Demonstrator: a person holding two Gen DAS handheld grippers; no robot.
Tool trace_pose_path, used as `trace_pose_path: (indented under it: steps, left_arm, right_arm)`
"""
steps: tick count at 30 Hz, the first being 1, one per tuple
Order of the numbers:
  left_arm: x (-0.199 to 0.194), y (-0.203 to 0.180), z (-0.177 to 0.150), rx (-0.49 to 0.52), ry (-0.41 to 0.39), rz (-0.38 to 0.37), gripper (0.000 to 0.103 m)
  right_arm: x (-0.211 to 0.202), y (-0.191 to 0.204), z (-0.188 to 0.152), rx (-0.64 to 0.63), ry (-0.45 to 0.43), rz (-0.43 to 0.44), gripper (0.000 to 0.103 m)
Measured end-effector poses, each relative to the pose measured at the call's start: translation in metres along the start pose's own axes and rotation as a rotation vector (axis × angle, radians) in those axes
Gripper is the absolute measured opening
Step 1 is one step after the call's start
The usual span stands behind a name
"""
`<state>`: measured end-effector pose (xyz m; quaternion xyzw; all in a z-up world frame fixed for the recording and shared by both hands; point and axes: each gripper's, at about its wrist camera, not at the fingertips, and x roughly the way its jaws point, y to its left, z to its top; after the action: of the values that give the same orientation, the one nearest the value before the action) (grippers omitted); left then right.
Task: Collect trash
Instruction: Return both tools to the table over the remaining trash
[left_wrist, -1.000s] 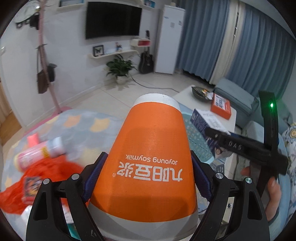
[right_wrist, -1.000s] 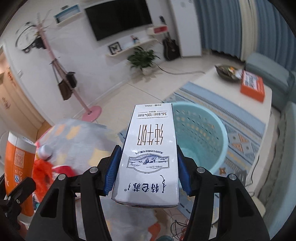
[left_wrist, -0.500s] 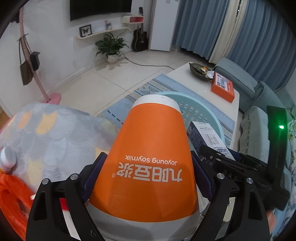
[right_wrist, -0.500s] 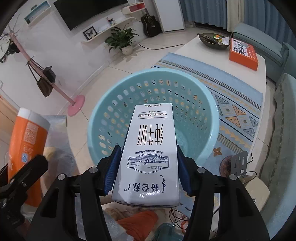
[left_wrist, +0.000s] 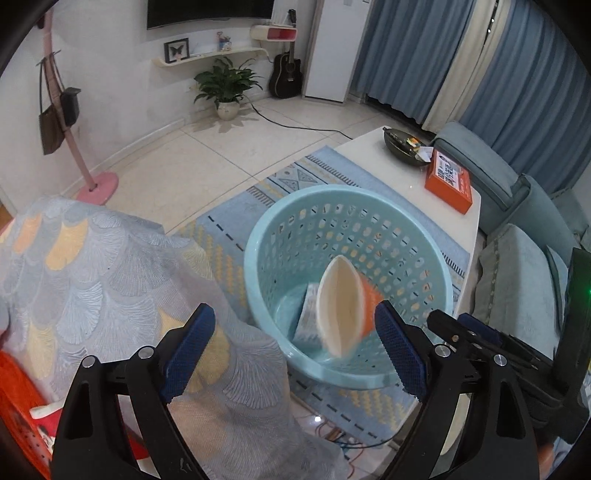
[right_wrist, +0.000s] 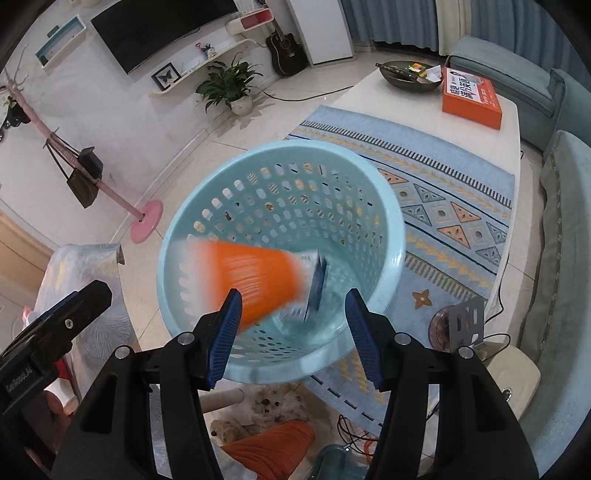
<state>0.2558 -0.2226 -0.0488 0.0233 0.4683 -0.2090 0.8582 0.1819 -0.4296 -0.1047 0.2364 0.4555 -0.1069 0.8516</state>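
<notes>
Right wrist: blurred orange cup (right_wrist: 255, 282) hiding carton (right_wrist: 314, 284).

Left claw (left_wrist: 293, 350) spread wide, empty (blue pads apart); right claw (right_wrist: 295, 336) likewise, side by side.

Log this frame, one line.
left gripper: open | right gripper: open | orange cup, milk carton: dropping into basket
</notes>
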Motion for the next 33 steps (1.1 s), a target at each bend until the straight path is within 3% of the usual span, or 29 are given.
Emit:
trace_pose_path:
  steps: [9,21,27,33]
  left_arm:
    - [-0.026,-0.004,-0.012,0.004,-0.053,-0.003,0.086]
    - [-0.107,0.016,-0.041,-0.031,-0.195,-0.007,0.086]
    - [-0.164,0.048,-0.071,-0.073,-0.284,0.013,0.086]
    - [-0.220,0.103,-0.105,-0.162,-0.359,0.082,0.086]
  right_arm:
    - [-0.025,0.008,-0.005,-0.028,-0.045,0.018,0.054]
    - [-0.081,0.052,-0.024,-0.136,-0.129,0.090,0.054]
    - [-0.111,0.102,-0.047,-0.258,-0.172,0.159,0.055]
    - [-0.126,0.153,-0.075,-0.387,-0.187,0.212,0.055]
